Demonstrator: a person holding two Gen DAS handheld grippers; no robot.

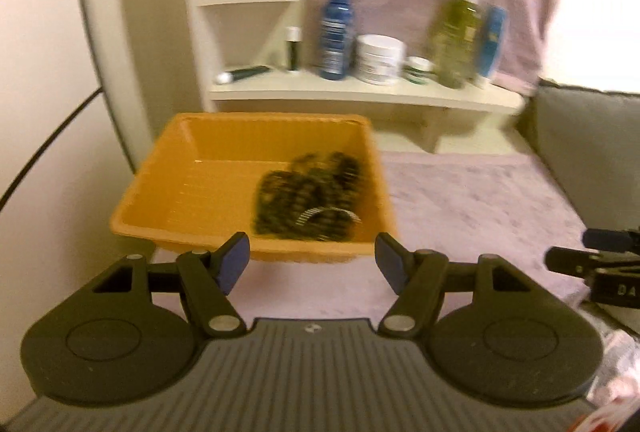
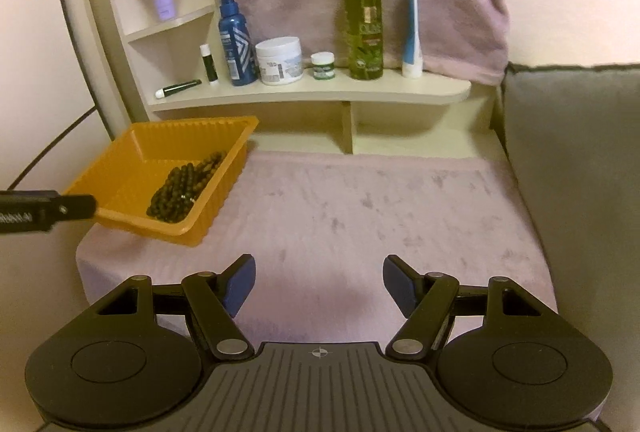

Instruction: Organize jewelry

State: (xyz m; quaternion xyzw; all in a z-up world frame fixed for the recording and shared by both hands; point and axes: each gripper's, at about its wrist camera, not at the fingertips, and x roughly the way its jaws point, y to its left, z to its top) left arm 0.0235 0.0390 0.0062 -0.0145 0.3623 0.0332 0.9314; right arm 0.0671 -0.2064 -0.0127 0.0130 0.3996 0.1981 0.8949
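Both the left gripper (image 1: pixel 312 260) and right gripper (image 2: pixel 319 282) are holding their fingers wide and empty, while the dark beaded necklace (image 2: pixel 184 187) is lying in the orange tray (image 2: pixel 120 171) at middle left.

Warm, yellowish indoor light filled both views, fairly dim and even, with no hard glare. The left wrist view was smeared by motion blur: the ribbed orange plastic tray (image 1: pixel 188 187) and the tall blue plastic bottle (image 1: pixel 337 27) at 12 o'clock looked soft. The right wrist view was sharper. Fisheye bending curved the edges, with dark corners at 1 and 11 o'clock.
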